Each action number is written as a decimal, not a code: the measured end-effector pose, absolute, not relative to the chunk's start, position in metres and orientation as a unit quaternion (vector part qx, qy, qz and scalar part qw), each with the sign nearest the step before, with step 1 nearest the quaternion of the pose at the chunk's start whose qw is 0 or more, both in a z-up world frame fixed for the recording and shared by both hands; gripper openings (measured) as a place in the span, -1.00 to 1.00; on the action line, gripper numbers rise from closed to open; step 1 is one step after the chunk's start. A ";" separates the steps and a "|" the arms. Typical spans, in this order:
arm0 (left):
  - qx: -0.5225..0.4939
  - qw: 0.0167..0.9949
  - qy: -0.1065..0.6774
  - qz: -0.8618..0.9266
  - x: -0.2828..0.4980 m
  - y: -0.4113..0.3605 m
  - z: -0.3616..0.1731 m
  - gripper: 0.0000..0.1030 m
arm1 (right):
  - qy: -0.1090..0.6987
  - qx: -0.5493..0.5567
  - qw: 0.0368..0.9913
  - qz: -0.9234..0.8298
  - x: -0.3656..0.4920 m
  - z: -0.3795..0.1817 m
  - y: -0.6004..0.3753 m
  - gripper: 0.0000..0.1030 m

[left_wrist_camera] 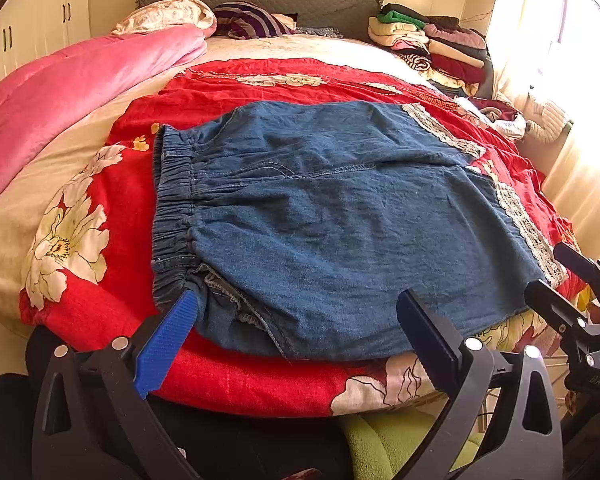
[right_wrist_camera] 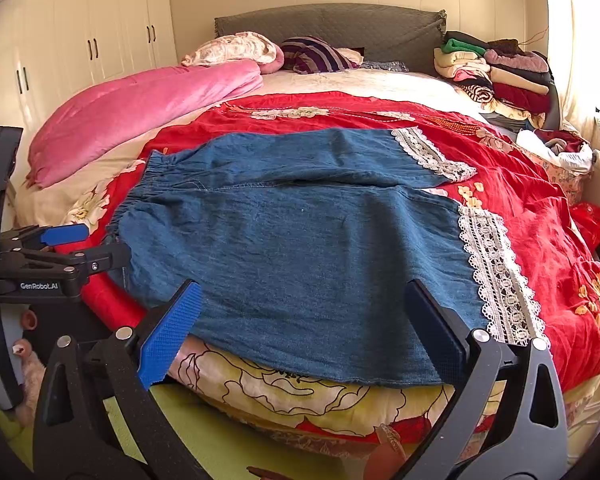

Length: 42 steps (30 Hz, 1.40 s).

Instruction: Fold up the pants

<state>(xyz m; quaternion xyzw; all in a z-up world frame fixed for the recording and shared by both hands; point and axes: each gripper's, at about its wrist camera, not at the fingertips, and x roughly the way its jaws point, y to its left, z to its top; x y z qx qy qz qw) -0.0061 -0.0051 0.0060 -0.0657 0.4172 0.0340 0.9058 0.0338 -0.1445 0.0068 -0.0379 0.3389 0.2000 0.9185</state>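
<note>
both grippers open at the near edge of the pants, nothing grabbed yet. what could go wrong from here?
1. The pants near edge overhangs the red floral quilt; a pinch there may catch the quilt too.
2. The left gripper sits by the bunched elastic waistband, where the grip could be uneven.
3. The right gripper is inboard of the lace hem, so that corner may droop when lifted.

pants (left_wrist_camera: 332,216) near hem under claw (left_wrist_camera: 300,320)
</note>
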 end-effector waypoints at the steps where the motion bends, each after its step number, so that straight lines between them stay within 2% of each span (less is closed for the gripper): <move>1: -0.066 0.906 0.417 0.034 -0.007 -0.005 0.006 0.92 | 0.339 -0.038 0.919 0.200 0.034 0.007 -0.144 0.84; 42: -0.065 0.905 0.420 0.019 -0.001 -0.008 0.002 0.92 | 0.340 -0.035 0.920 0.193 0.038 0.004 -0.150 0.84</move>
